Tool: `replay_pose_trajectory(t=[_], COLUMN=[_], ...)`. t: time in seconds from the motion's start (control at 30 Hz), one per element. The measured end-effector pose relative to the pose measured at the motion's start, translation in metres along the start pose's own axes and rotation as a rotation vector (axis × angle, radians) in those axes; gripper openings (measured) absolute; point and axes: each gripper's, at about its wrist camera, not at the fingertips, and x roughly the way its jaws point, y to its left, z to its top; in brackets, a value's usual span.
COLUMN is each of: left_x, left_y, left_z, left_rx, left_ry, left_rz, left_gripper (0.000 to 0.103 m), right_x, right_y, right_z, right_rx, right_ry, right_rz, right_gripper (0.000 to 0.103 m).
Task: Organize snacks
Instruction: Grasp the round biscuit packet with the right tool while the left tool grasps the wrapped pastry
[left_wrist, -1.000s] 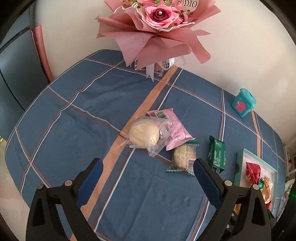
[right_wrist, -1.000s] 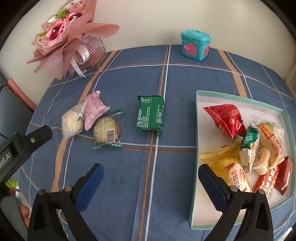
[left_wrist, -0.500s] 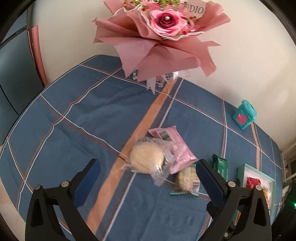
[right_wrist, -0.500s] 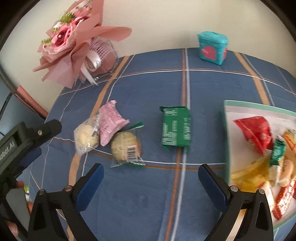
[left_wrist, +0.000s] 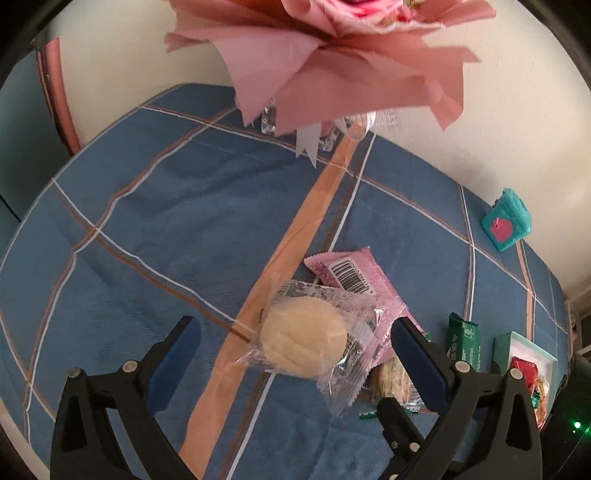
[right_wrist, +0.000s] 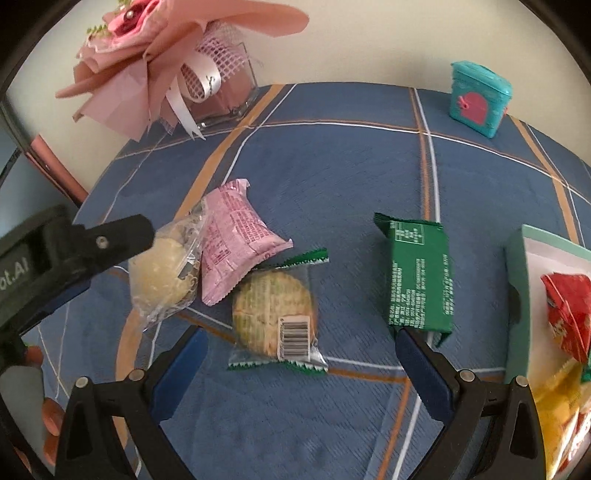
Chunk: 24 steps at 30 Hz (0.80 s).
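Observation:
A pale round pastry in clear wrap lies on the blue checked tablecloth, resting partly on a pink packet. My left gripper stands open just above the pastry, its blue pads wide on either side and clear of it. Beside them lies a round biscuit in a green-edged wrapper. My right gripper hangs open over that biscuit, touching nothing. A green packet lies to the right, close to the right pad.
A mint-rimmed tray with several wrapped snacks sits at the right edge. A pink bouquet in a clear vase stands at the back by the wall. A teal toy box stands at the back right.
Both grippers have come forward and lower toward the snacks. The pastry now sits between the left pads, and the round biscuit between the right pads. The tray has slid toward the right edge.

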Motion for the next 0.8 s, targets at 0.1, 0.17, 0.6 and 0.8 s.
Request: replay_pose_trajectory(t=[0.1, 0.17, 0.6, 0.8], left_x=[0.01, 0.017, 0.037, 0.03], left_y=[-0.002, -0.003, -0.005, -0.003], left_z=[0.0, -0.001, -0.004, -0.007], left_rx=[0.01, 0.02, 0.023, 0.012], left_ry=[0.026, 0.04, 0.102, 0.113], left_rz=[0.004, 0.007, -0.038, -0.031], left_gripper=[0.102, 0.102, 0.077, 0.072], right_x=[0.006, 0.01, 0.014, 0.009], right_y=[0.003, 0.006, 0.003, -0.001], right_z=[0.002, 0.004, 0.003, 0.0], right_rx=[-0.018, -0.028, -0.029, -0.033], right_ry=[0.002, 0.005, 0.017, 0.023], right_rz=[-0.008, -0.013, -0.024, -0.034], right_gripper=[0.103, 0.102, 0.068, 0.053])
